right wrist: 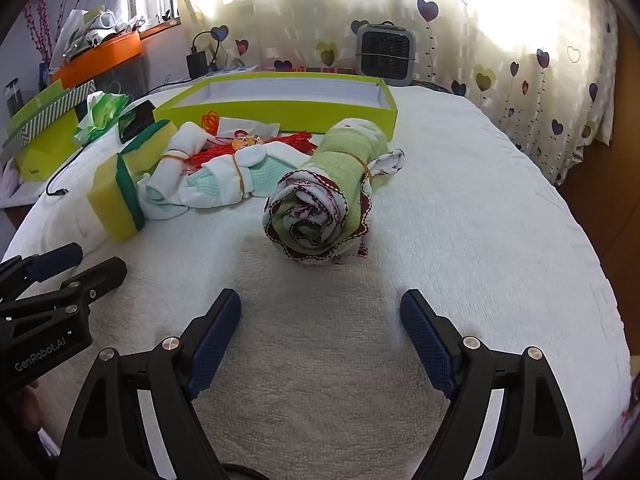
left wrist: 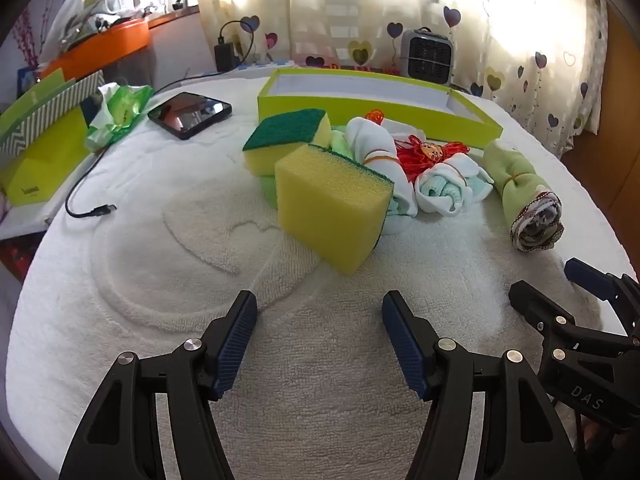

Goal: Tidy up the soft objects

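We hold both grippers low over a white towel [left wrist: 168, 264] that covers the bench, each pointing down and forward, side by side. The left gripper [left wrist: 319, 340] has its jaws spread wide with nothing between them, only bare towel. The right gripper [right wrist: 321, 334] is the same, jaws spread and empty (its black frame also shows at the right edge of the left wrist view). Ahead of the left gripper, toward the middle of the bench, a yellow sponge [left wrist: 332, 204] stands on edge with its green scouring face turned away, and a second sponge [left wrist: 286, 140] lies just behind it, green side up. Touching the yellow sponge on its right is a white rolled cloth [left wrist: 376, 152] bound with a rubber band, then a red tasselled ornament [left wrist: 424, 154] and a white-and-mint bundle [left wrist: 448, 188], all crowded together. Directly ahead of the right gripper lies a green rolled cloth [right wrist: 324, 200] with a dark red stitched edge, its spiral end facing us, apart from the jaws. Behind the pile, near the far edge of the bench, sits an open lime-green box [left wrist: 376, 100], its inside white. At the far left corner we see a black tablet [left wrist: 190, 114] and a loose cable [left wrist: 86, 200].
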The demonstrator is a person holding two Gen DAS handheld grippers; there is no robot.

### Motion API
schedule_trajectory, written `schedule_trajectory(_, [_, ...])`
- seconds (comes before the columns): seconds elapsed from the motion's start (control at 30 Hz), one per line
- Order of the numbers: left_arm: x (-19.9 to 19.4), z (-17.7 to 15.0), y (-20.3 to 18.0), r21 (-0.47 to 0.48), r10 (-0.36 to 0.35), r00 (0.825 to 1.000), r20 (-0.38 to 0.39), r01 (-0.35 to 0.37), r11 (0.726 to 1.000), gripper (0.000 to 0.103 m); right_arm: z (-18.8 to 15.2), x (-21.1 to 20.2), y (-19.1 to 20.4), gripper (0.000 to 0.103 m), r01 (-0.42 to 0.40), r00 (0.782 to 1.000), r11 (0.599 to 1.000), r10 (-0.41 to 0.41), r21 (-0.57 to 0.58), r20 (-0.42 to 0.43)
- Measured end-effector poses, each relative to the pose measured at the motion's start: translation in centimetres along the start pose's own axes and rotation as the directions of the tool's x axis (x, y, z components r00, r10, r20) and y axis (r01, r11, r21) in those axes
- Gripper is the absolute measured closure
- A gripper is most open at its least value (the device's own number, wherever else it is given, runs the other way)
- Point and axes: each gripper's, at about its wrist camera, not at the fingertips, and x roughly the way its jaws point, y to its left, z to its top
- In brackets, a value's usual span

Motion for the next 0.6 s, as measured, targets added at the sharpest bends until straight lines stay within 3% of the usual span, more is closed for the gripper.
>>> schedule_trajectory(0.6, [-0.01, 0.20, -0.12, 0.001, 0.004, 1.000, -0.004, -0.004, 1.000, 0.038, 0.01, 0.00, -0.08, 0.021, -0.002, 1.000, 1.000, 0.002, 0.002, 0.002])
